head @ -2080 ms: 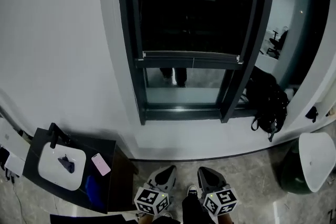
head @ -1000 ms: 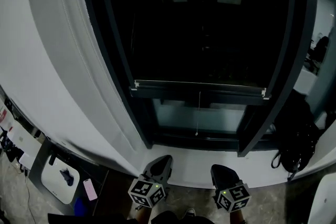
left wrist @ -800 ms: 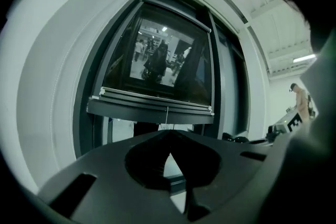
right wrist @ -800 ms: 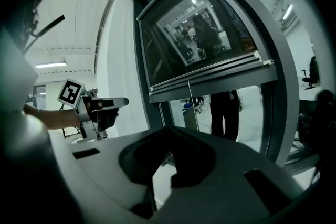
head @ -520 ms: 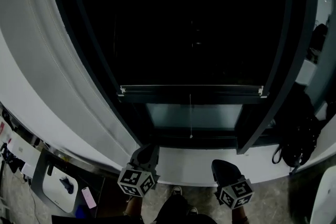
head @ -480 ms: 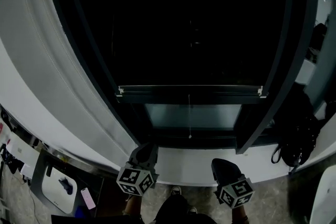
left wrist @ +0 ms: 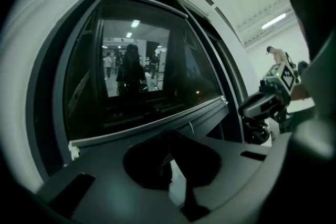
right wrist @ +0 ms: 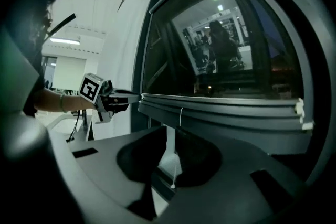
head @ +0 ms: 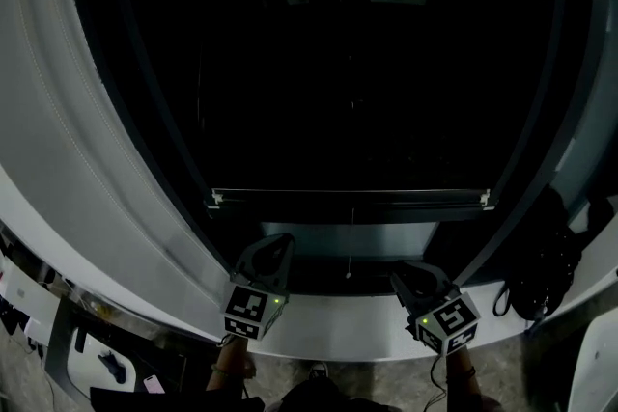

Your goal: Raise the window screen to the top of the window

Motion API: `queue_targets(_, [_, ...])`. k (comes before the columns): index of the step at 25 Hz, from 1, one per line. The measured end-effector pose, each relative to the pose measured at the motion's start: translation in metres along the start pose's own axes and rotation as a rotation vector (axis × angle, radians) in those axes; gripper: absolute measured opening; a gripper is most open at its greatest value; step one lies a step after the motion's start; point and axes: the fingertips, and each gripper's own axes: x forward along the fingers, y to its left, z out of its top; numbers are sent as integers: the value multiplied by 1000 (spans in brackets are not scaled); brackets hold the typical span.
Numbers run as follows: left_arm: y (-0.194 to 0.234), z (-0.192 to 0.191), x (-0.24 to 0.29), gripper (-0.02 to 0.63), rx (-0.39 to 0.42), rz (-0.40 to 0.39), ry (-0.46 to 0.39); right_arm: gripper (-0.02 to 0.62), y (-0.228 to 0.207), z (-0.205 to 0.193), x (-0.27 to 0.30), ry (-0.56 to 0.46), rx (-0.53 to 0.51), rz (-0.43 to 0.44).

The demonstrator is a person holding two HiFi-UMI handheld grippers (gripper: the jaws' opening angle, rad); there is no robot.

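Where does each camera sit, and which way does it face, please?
Head view: on the person's head, facing steeply down at the window; left gripper, right gripper below.
Left gripper view: on the left gripper, facing up along its jaws at the screen's bottom bar; right gripper at right.
Right gripper view: on the right gripper, facing that bar; left gripper, forearm at left.
Shared: all show bar and pull cord.

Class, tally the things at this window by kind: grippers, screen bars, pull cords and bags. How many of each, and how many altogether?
grippers: 2, the left gripper and the right gripper
screen bar: 1
pull cord: 1
black bag: 1
total: 5
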Motion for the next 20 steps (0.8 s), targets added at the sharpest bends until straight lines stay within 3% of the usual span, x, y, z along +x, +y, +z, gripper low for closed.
queue_targets(5, [40, 2, 29, 3, 305, -65, 117, 46, -28, 32, 46, 68, -269, -15])
queue_targets(8, [52, -13, 42, 33, 536, -132, 247, 53, -44, 35, 68, 176, -459, -32])
queue_targets(10, [55, -25, 48, 51, 641, -186, 320, 67, -53, 35, 76, 263, -580, -42])
queue_targets(15, [56, -43, 59, 51, 731, -270, 374, 72, -65, 28, 91, 397, -757, -13])
queue_targets(20, [56, -44, 61, 51, 693, -328, 370, 71, -75, 24, 102, 460, -846, -11])
